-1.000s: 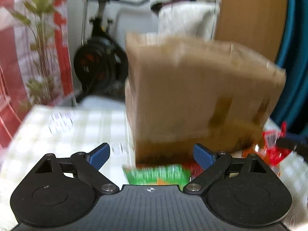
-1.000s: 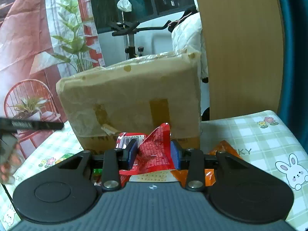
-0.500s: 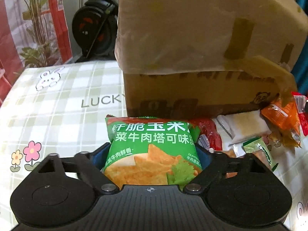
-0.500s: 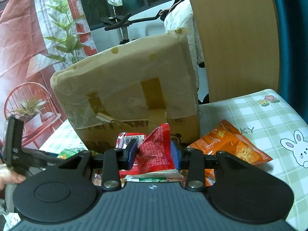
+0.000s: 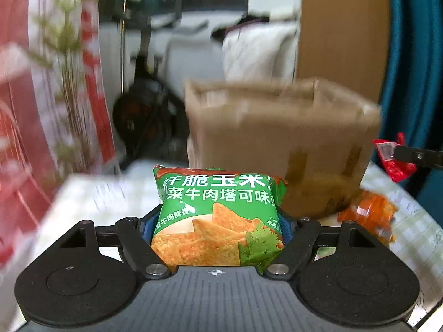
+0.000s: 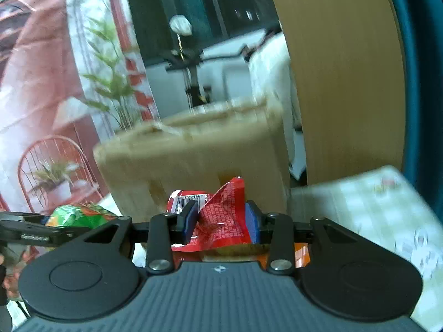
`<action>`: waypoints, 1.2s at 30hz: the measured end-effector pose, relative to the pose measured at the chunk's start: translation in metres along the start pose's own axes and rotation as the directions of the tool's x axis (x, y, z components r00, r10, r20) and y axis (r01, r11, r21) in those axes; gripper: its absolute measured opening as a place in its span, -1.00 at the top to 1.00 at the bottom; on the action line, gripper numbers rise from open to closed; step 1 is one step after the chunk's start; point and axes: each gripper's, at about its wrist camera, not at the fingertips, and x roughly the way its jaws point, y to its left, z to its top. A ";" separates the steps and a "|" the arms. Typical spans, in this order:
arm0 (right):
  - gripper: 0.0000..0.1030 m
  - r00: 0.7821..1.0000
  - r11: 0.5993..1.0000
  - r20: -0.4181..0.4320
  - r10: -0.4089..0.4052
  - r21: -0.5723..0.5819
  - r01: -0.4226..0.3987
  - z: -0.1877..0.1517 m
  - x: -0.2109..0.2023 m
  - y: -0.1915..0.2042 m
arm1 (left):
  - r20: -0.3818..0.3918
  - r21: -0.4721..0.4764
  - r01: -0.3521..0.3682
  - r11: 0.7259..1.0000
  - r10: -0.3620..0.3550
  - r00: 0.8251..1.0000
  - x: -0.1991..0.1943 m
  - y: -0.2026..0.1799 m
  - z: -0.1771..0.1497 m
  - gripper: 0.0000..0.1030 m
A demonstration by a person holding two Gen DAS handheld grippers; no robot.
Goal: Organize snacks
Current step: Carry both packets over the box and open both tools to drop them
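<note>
My left gripper (image 5: 216, 225) is shut on a green corn-chip bag (image 5: 218, 213) and holds it above the table, in front of an open cardboard box (image 5: 279, 144). My right gripper (image 6: 221, 218) is shut on a red snack packet (image 6: 221, 215), also raised, with the box (image 6: 193, 160) right behind it. From the left wrist view the red packet (image 5: 394, 161) and a right finger show at the far right. From the right wrist view the green bag (image 6: 80, 215) shows at the left. An orange snack bag (image 5: 371, 215) lies on the table by the box.
The table has a checked cloth (image 5: 415, 221) with cartoon prints. A wooden panel (image 6: 343, 69) and a blue curved frame (image 5: 407, 55) stand behind the box on the right. An exercise bike (image 5: 144, 116) and a red printed curtain (image 5: 16, 138) are beyond the table.
My left gripper closed on the green bag and lifted it off the table toward the box. My right gripper rose with the red packet still in it.
</note>
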 end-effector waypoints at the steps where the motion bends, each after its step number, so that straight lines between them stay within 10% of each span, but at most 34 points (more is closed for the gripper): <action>1: 0.24 1.000 1.000 0.018 0.009 -0.008 -0.009 0.008 -0.002 0.001 | 0.030 -0.001 -0.002 1.000 0.002 1.000 -0.008 0.002 0.009 -0.57; 12: 0.23 0.994 0.993 0.103 0.036 -0.114 -0.024 0.085 0.032 0.011 | 0.249 0.067 0.011 0.998 -0.028 0.968 0.002 -0.034 0.106 -0.58; 24: 0.22 0.999 0.985 0.018 -0.029 -0.167 0.032 0.098 0.117 0.009 | 0.114 0.023 0.019 1.000 -0.021 0.993 0.121 -0.056 0.145 -0.58; 36: -0.17 0.996 0.991 -0.039 -0.075 -0.117 0.069 0.091 0.115 -0.002 | 0.042 0.012 0.035 0.999 -0.035 0.998 0.126 -0.037 0.125 -0.69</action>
